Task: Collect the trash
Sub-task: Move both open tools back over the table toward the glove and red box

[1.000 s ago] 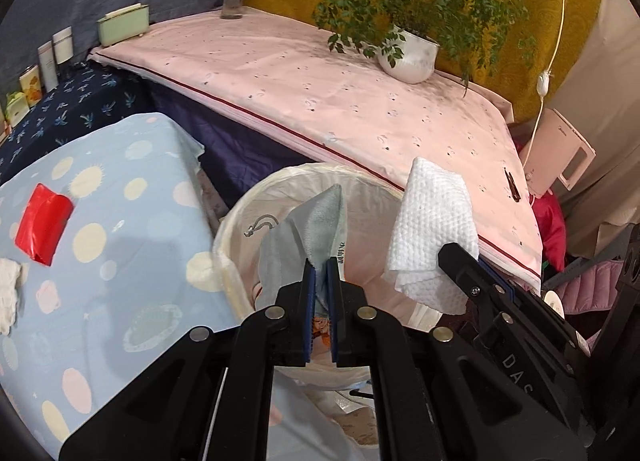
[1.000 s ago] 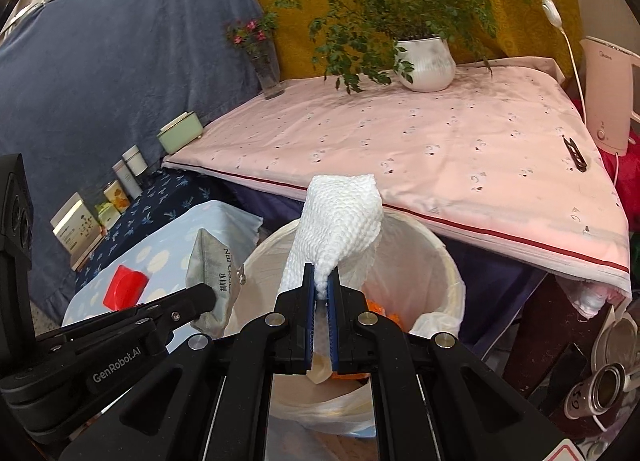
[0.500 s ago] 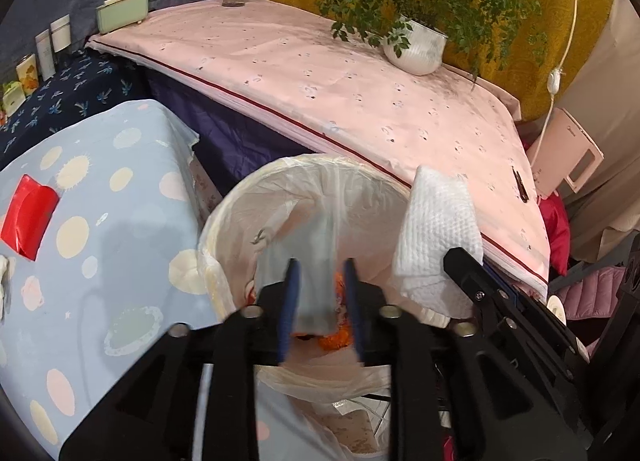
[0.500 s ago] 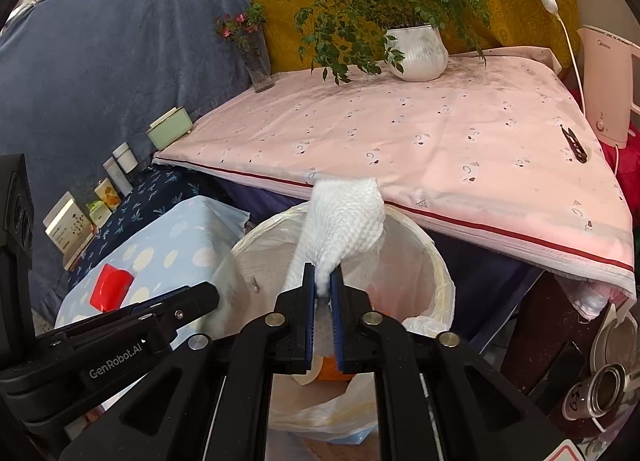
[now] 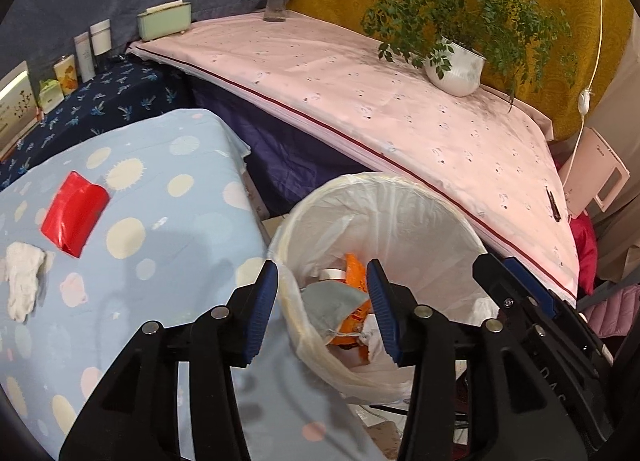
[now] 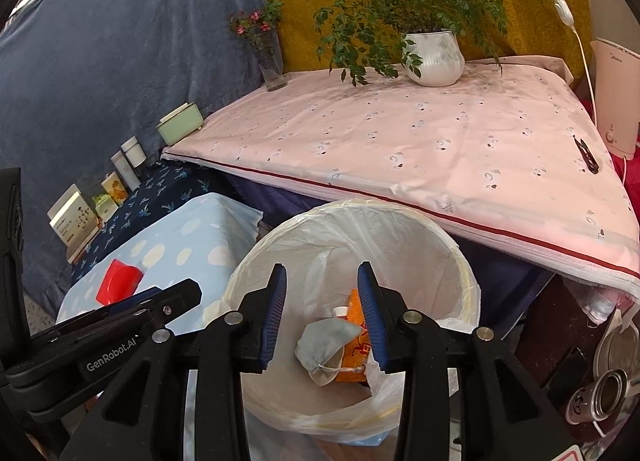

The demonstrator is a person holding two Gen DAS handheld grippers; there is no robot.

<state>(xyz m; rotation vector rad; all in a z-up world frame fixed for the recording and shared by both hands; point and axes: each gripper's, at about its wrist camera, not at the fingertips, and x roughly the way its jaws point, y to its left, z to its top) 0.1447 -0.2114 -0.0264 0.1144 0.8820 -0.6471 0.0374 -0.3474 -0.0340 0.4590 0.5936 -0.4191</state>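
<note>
My left claw (image 5: 322, 301) and right claw (image 6: 322, 313) both hang wide apart and hold nothing, above a white-lined trash bin (image 6: 466, 281). Inside the bin lie a grey face mask (image 6: 324, 343) on an orange wrapper (image 6: 356, 349). On the blue spotted worktop (image 5: 168, 229) I see a red packet (image 5: 74, 217) beside a crumpled white tissue (image 5: 22, 281).

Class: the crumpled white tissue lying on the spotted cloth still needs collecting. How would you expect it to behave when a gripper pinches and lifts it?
The tissue looks crumpled and thin, so it is probably floppy and very light. It should compress between the fingers and droop, not roll or slip.
</note>
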